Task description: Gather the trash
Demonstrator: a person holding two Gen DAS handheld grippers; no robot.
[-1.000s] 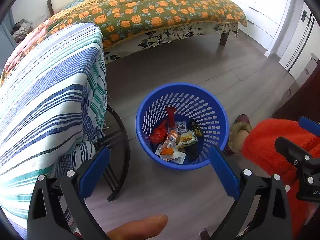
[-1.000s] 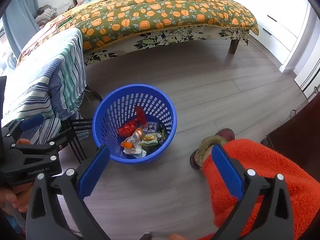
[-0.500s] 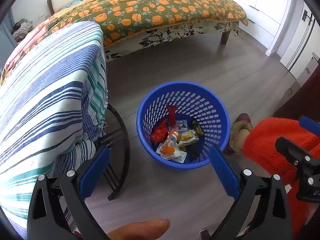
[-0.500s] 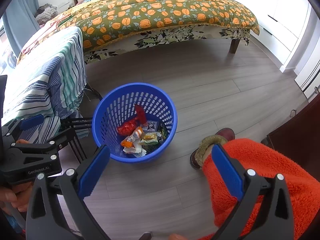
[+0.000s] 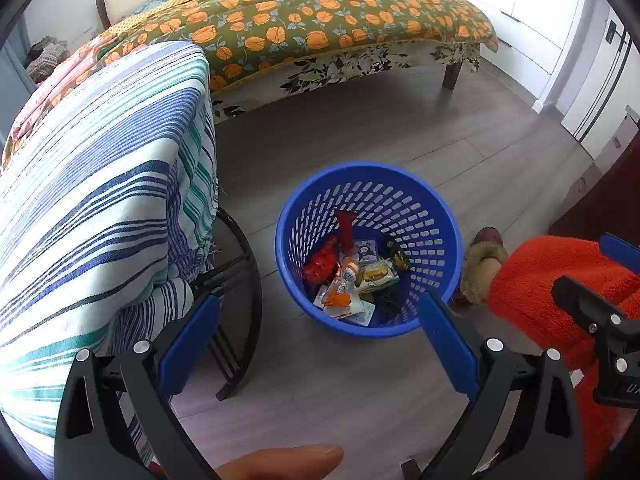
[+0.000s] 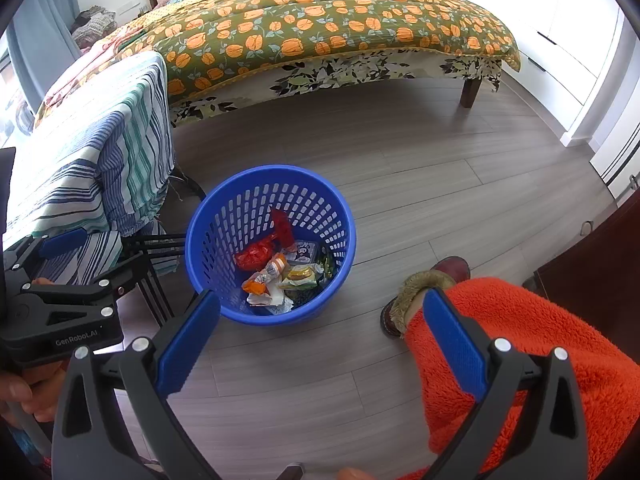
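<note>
Basket (image 5: 436, 200) on floor (image 5: 360, 128), trash (image 5: 352, 276) inside. Draped chair (image 5: 100, 184) just left of it, bed (image 5: 320, 20) behind, person's foot (image 5: 482, 256) right.

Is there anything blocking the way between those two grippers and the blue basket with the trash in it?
Nothing visible does. The blue basket stands on bare floor, its top open, with the left gripper and the right gripper both open and empty before it. The striped cloth hangs off to the left.
</note>
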